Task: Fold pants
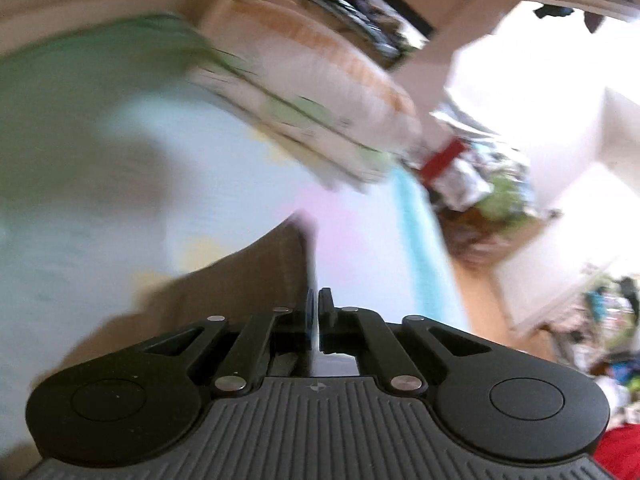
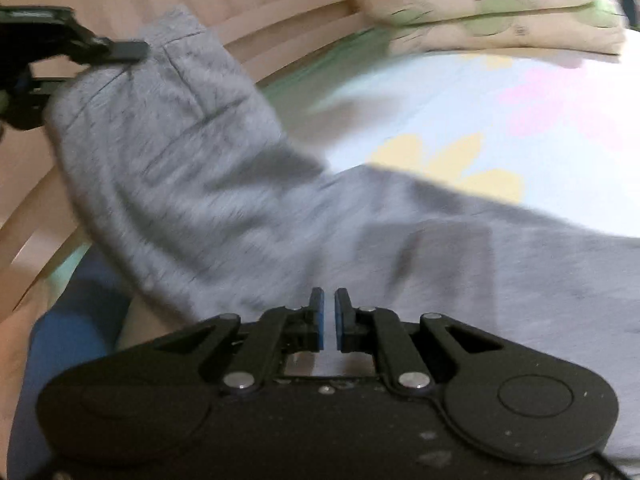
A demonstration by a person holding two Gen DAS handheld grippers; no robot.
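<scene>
Your left gripper (image 2: pixel 132 50) grips the pants (image 2: pixel 192 152) cuff tight; your right gripper (image 2: pixel 327 300) stands slightly open, empty. Carry the cuff flat across the bed (image 2: pixel 460 100).

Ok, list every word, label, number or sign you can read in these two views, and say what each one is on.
No text can be read in either view.
Pillow: small dark marks beside its green shapes, too blurred to read.
Left gripper: a small compass-like symbol on its ribbed body, no letters.
Grey pants: no label or print showing.
Flowered bedsheet: pattern only, no words.
</scene>
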